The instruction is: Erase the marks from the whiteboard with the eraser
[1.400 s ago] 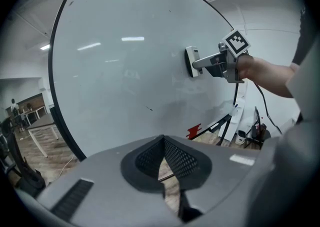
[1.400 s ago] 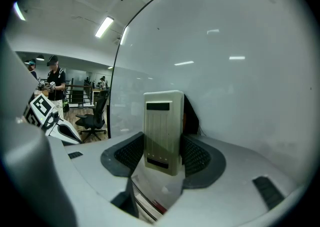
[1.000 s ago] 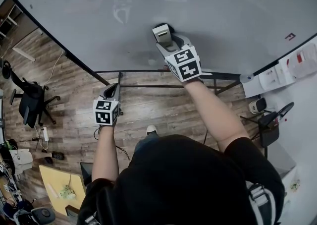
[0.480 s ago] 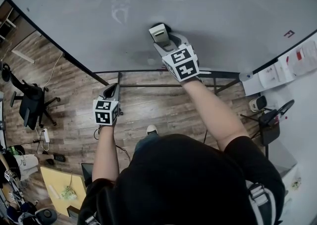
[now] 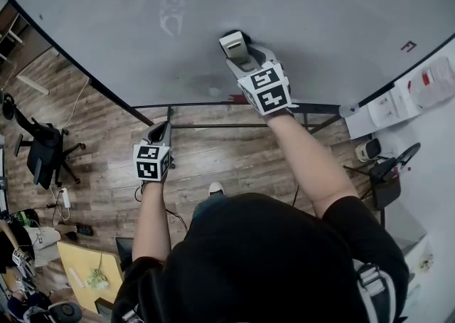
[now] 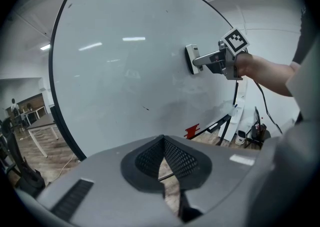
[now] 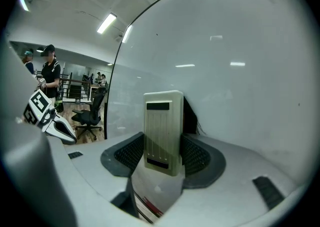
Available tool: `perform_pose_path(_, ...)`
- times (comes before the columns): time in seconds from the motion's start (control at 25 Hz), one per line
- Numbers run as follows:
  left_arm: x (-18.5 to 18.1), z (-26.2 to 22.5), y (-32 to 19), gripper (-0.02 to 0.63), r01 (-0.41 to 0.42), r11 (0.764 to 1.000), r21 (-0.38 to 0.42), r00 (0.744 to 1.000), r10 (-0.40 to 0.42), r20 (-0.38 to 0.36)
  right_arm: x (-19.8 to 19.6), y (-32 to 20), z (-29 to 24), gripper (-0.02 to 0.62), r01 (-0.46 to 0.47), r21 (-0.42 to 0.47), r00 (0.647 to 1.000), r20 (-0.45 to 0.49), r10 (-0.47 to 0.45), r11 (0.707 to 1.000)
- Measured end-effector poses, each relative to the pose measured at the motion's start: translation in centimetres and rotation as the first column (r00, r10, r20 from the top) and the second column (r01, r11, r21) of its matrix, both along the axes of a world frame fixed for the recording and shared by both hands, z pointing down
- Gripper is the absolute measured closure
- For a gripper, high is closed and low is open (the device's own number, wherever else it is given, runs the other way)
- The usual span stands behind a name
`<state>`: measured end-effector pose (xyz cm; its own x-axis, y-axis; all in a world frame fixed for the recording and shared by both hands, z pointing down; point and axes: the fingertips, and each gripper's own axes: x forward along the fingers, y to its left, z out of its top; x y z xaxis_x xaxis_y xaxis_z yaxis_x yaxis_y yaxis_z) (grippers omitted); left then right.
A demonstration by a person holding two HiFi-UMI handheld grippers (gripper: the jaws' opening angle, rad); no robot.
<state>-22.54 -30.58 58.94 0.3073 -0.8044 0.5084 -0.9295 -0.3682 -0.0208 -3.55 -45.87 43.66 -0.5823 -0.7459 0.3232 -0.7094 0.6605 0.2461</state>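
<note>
The eraser (image 5: 233, 45) lay against the whiteboard (image 5: 320, 16), between the right gripper's (image 5: 238, 55) jaws. 2 marks (image 5: 172, 13) sat higher on the board. The left gripper (image 5: 160, 131) hung lower left, apart from it. A chair (image 5: 44, 145) stood far left.

We look along our left gripper (image 6: 163, 138): its jaws meet at the tips with nothing held, and a sliver of wood floor (image 6: 42, 163) shows through the gap below. The whiteboard (image 6: 125, 81) fills most of what we see, mostly clean, with a small dark mark (image 6: 145, 107) near its middle and a red mark (image 6: 192, 131) near its lower edge. At upper right, our right gripper (image 6: 201, 61) presses the eraser (image 6: 192, 59) flat against the board, with a bare forearm (image 6: 265, 73) behind it.
</note>
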Motion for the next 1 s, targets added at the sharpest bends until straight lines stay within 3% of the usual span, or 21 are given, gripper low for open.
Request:
perform_pose_path(0.44,1.7,-0.6,0.6,0.595,-0.018,1.0,0.009,1.0,0.017,0.008,5.2,-0.2,-3.2,0.367,-0.065,0.048,0.998,0.007,0.064,0.997)
perform_pose_path(1.0,4.2,-1.3,1.3,0.597,-0.038,0.999,0.016,0.999,0.038,0.015,14.8,-0.8,-7.0,0.367,-0.191,0.099,0.982,0.028,0.189,0.977)
